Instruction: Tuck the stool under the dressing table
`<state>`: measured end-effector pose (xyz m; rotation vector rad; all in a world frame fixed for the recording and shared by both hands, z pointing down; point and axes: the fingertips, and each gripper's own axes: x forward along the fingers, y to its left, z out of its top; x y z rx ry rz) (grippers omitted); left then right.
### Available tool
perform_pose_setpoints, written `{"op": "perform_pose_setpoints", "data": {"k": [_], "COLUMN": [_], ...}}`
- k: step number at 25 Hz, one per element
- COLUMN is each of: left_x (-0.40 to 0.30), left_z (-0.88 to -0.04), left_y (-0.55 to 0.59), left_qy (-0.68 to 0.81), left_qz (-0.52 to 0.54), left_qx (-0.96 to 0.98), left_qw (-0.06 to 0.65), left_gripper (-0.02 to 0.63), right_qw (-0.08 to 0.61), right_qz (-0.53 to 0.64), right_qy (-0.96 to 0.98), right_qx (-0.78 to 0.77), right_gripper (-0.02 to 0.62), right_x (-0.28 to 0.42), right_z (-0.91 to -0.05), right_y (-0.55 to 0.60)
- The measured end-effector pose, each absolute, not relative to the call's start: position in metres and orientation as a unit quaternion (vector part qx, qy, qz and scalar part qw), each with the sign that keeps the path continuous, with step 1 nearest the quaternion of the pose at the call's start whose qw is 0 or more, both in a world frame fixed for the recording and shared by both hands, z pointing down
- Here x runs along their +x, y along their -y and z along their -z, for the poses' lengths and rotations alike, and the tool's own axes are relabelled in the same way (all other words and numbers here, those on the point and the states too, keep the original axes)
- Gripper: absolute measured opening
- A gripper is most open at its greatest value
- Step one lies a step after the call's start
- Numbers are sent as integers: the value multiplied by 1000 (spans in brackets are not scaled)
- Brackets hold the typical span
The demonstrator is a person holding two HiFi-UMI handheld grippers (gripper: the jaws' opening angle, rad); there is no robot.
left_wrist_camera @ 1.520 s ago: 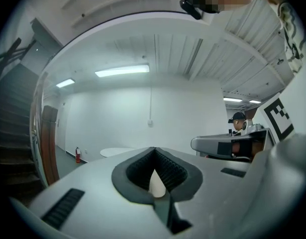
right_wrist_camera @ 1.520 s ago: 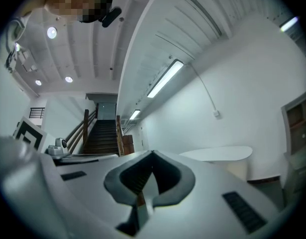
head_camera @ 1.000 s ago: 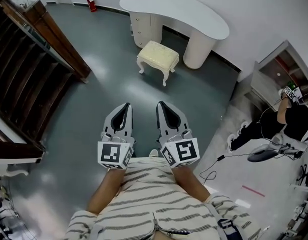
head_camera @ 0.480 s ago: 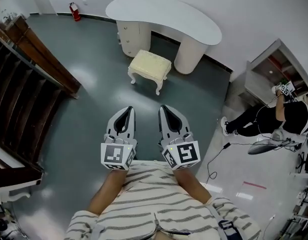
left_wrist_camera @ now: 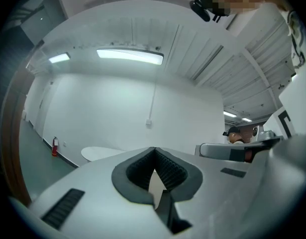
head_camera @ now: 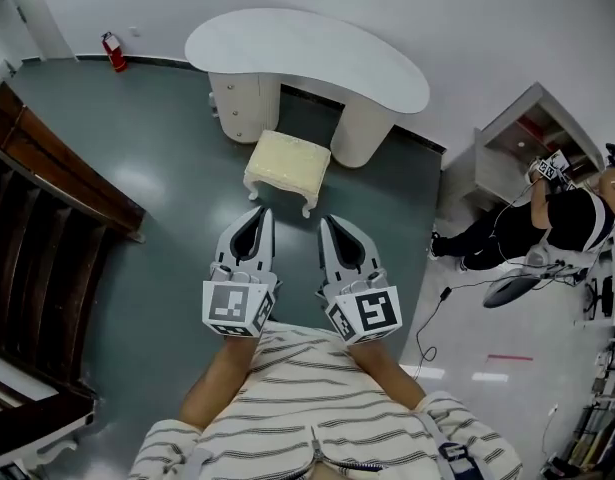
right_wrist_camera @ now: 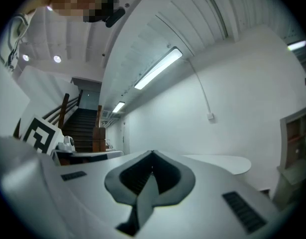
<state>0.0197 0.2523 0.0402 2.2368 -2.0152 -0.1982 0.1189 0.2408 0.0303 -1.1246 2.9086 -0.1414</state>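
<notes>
Left gripper point(head_camera: 258, 214), right gripper point(head_camera: 326, 223): tongs closed, empty. Stool point(head_camera: 287, 164) just beyond, near side of table point(head_camera: 307, 53). Probably light, rigid frame, soft cushion; push near seat edge.

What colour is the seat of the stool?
Pale cream; the stool shows best in the head view.

Overhead, level; shared dressing table point(head_camera: 307, 53)

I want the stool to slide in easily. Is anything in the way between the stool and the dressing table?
Nothing visible is in the way. The stool stands at the mouth of the open gap under the dressing table, with only bare floor behind it.
</notes>
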Motion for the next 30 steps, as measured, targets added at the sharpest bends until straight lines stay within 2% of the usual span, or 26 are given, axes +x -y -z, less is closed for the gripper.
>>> {"op": "perform_pose_setpoints", "data": {"k": [17,30], "left_x": [-99,-112], "left_z": [-31,-73], "left_y": [-113,-53], "left_qy": [585,567], "left_qz": [37,11], "left_qx": [807,818], "left_qw": [69,94], "left_gripper": [5,5], "right_qw": [2,-30], "right_qz": [62,68], "right_qy": [-878,-853], "right_qx": [-475,-516], "right_gripper": [12,12], "right_x": [3,-2], "right_z": [-23,-50], "right_y": [-112,-49]}}
